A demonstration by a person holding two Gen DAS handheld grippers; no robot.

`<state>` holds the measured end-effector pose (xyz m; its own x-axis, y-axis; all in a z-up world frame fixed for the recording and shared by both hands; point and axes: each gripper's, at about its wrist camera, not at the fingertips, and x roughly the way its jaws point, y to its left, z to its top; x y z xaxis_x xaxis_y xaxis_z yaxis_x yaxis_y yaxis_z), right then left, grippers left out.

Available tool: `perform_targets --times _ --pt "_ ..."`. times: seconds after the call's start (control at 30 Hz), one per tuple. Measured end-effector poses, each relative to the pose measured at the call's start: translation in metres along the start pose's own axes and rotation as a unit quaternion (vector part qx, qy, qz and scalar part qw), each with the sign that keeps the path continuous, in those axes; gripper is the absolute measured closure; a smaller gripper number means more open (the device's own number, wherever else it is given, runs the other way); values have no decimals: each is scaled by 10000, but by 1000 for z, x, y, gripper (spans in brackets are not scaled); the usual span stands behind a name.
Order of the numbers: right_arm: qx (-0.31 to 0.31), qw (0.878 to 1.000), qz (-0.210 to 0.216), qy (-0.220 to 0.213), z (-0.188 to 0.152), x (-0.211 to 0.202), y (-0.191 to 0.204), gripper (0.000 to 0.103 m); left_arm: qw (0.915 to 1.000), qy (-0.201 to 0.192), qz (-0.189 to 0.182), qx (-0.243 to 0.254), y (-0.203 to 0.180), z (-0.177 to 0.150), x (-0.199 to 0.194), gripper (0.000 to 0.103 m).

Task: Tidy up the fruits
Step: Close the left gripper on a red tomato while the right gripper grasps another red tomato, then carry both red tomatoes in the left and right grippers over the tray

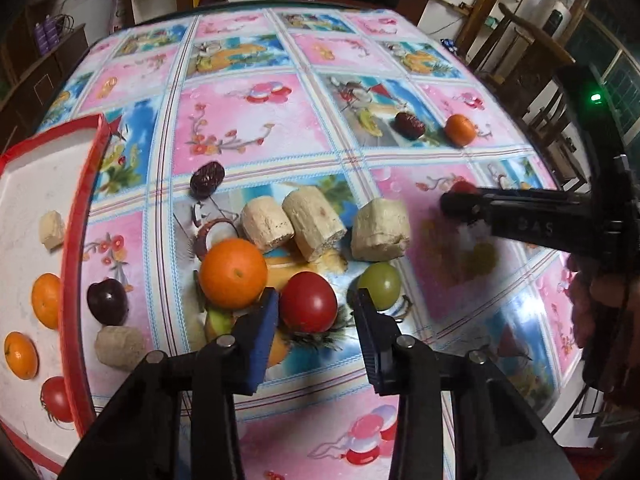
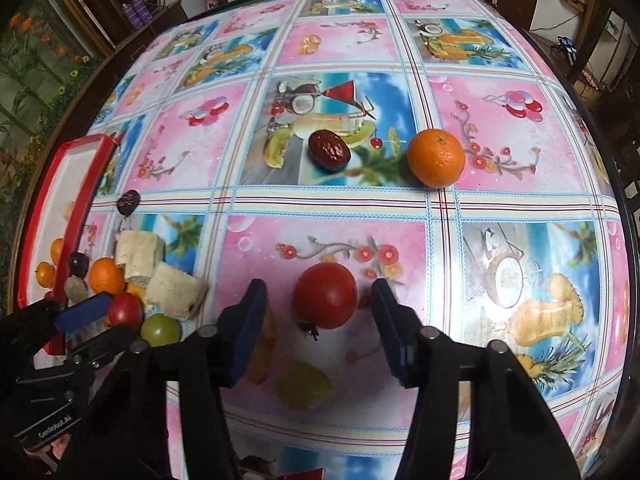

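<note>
Left gripper wide open around a smooth round red tomato, right gripper wide open around another shiny tomato, red-rimmed tray left of both, "GenRobot.AI" printed on the left gripper

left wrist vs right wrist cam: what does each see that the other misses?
Left wrist only: the tray's near end, with a tomato inside.
Right wrist only: the whole tomato between the open right gripper fingers.
Both: the open left gripper around another tomato, the green grape, far orange and date.
</note>
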<state>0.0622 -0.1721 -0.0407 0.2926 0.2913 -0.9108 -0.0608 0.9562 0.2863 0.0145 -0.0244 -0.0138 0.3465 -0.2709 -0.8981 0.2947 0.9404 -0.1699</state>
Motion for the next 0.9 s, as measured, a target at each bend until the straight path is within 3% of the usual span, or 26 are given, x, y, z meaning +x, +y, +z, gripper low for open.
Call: perform_targets --times 0.07,0.3,0.57,0.9 --pt "-41 9999 -99 4 1 2 1 69 10000 62 34 -27 3 2 7 70" --pt "-148 9998 -103 -18 1 -5 3 69 10000 30 -50 -79 5 8 6 74" --pt "-371 9991 59 -210 5 -26 22 69 9990 -243 -240 -304 12 7 -20 74" --pt "-771 9955 380 -393 13 -44 66 69 9950 -677 -108 -725 42 12 -51 74"
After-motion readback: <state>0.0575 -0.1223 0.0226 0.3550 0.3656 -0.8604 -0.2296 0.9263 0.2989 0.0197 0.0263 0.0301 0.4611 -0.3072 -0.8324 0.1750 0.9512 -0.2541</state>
